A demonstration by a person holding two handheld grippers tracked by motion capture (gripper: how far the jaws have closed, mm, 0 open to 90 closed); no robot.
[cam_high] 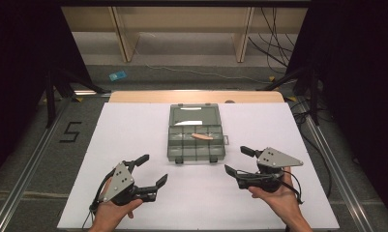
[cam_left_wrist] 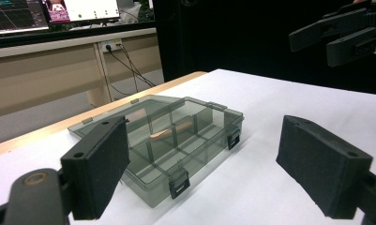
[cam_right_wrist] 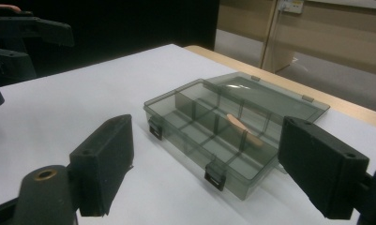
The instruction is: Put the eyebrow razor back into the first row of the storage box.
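Nearest to us, our two hands come up from the near edge of the desk (cam_high: 133, 121), which is covered by a white sheet. The left tongs (cam_high: 152, 170) hang over the near left part of the sheet with their jaws spread wide and nothing between them. The right tongs (cam_high: 236, 161) sit over the near right part, likewise gaping and empty.

Between and just beyond them, at mid-desk, lies the smoky clear compartment box (cam_high: 196, 144), its lid (cam_high: 194, 115) folded flat toward the far side. A small tan stick (cam_high: 201, 137) rests across a divider in the far row of compartments, right of centre. Two black latches show on the near wall.

Past the sheet we see a bare wooden strip of the desk's far edge, then grey floor with a blue card (cam_high: 117, 75) to the left, loose cables (cam_high: 274, 53) to the right, and pale wooden furniture legs at the back. Black curtains close both sides.
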